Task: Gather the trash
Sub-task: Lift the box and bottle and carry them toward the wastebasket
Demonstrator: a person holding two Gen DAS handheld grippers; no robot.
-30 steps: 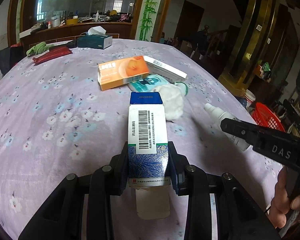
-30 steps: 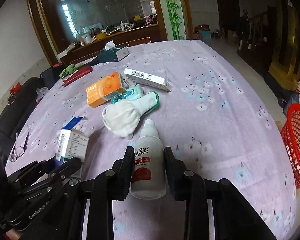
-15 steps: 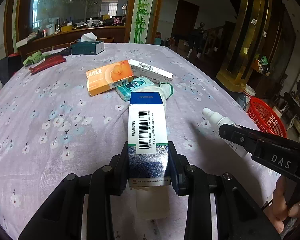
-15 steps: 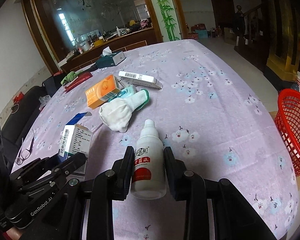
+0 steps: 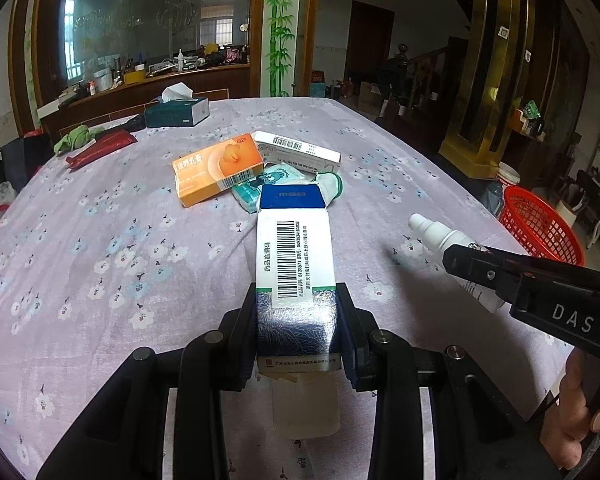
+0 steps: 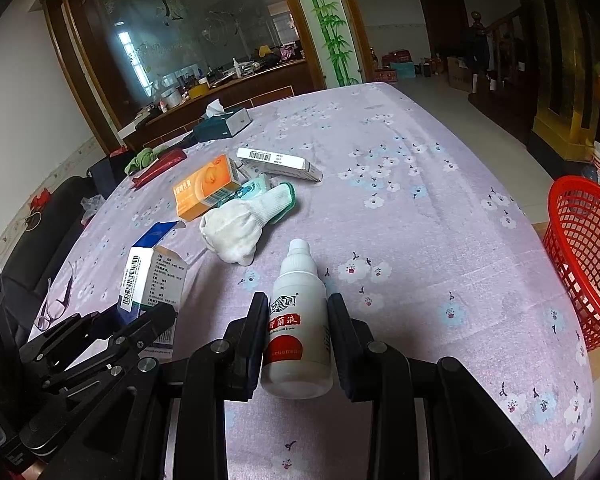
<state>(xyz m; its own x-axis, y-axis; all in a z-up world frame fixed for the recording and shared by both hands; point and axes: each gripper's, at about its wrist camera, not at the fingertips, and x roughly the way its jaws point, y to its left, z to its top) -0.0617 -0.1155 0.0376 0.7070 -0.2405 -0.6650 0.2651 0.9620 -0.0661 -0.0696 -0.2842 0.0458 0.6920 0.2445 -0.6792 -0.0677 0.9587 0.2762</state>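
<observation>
My left gripper (image 5: 297,308) is shut on a blue-and-white medicine box (image 5: 294,264) with a barcode and an open blue flap, lifted above the table. My right gripper (image 6: 298,316) is shut on a white plastic bottle (image 6: 298,320) with a red label, also lifted; that bottle (image 5: 448,248) shows at the right of the left wrist view. On the table lie an orange box (image 5: 216,172), a long white box (image 5: 296,148), a teal packet (image 5: 268,184) and a white glove (image 6: 244,224). A red mesh basket (image 6: 584,252) stands on the floor past the table's right edge.
A purple flowered cloth covers the table (image 5: 100,240). At the far end sit a tissue box (image 5: 178,110), a red pouch (image 5: 100,148) and a green cloth (image 5: 76,138). Eyeglasses (image 6: 56,300) lie near the left edge. A dark sofa (image 6: 52,232) stands to the left.
Both grippers have drawn back and risen with their loads, so the pile on the table looks farther off. The red basket has come further into view on the right.
</observation>
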